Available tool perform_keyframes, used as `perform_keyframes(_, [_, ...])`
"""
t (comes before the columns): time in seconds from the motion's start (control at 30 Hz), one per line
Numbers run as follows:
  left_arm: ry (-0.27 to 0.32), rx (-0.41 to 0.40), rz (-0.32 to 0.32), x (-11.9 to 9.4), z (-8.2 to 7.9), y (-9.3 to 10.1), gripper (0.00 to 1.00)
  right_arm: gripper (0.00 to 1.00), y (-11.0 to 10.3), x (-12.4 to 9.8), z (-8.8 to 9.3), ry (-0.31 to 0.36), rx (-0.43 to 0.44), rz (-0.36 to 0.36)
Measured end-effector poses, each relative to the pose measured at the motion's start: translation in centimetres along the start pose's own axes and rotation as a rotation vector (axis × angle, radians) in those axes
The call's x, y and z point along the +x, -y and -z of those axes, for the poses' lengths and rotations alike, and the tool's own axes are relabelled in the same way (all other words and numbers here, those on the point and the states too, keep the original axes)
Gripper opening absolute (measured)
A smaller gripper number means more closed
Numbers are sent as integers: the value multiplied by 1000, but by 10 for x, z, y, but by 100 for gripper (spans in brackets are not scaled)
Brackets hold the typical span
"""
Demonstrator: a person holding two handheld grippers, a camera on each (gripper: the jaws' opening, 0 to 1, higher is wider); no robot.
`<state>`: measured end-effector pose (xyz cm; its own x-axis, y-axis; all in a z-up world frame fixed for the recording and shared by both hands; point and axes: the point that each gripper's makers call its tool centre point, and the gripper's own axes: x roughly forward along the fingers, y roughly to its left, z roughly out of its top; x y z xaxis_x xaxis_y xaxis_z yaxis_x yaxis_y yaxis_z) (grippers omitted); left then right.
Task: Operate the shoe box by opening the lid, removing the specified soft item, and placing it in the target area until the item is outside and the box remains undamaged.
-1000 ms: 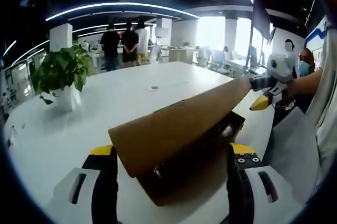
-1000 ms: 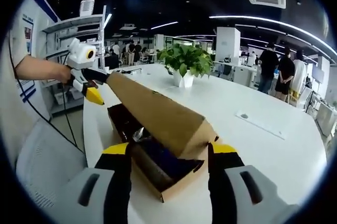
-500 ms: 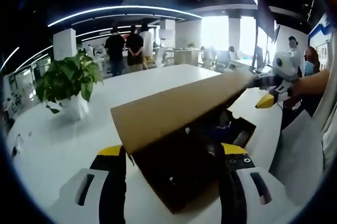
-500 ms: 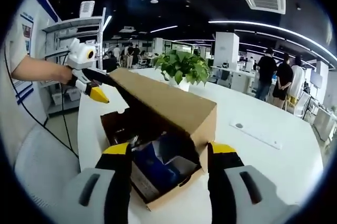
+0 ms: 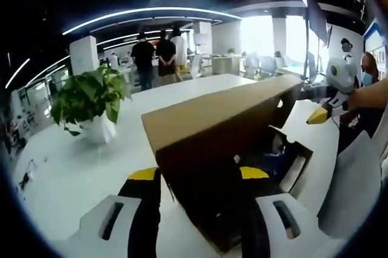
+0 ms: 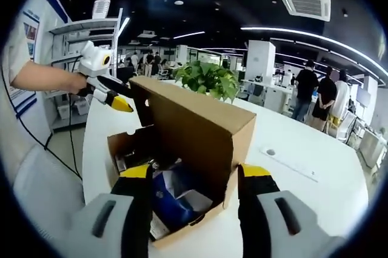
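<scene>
The brown cardboard shoe box (image 6: pixel 124 147) lies on the white table with its hinged lid (image 6: pixel 194 126) raised almost upright. Inside it I see a blue and white soft item (image 6: pixel 173 205), also visible past the lid as a blue patch (image 5: pixel 280 156). My right gripper (image 6: pixel 195 173) is shut on the near end of the lid, and it also shows at the lid's far end (image 5: pixel 321 114). My left gripper (image 5: pixel 199 176) clamps the other end of the lid (image 5: pixel 224 109), and its yellow fingertip sits at the far corner (image 6: pixel 118 102).
A potted green plant (image 5: pixel 91 97) (image 6: pixel 209 79) stands on the table (image 6: pixel 303 185) beyond the box. A small round disc (image 6: pixel 271 152) lies on the table to the right. A grey chair (image 6: pixel 36 197) sits at the table's edge. People stand far behind.
The lid has swung up from a low slant to nearly upright, with both grippers rising with it. The blue item inside has come into sight.
</scene>
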<state>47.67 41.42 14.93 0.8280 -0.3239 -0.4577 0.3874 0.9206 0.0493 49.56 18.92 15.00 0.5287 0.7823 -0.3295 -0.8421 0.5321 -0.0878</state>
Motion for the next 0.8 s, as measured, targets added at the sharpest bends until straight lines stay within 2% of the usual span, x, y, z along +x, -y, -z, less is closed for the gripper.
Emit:
perform_keyframes(0.43, [22, -36, -42, 16, -13, -23, 34, 50, 18, 11, -6, 4, -26, -3])
perform_keyframes(0.8, [30, -37, -94, 29, -18, -42, 21, 51, 28, 21, -7, 2, -29, -3])
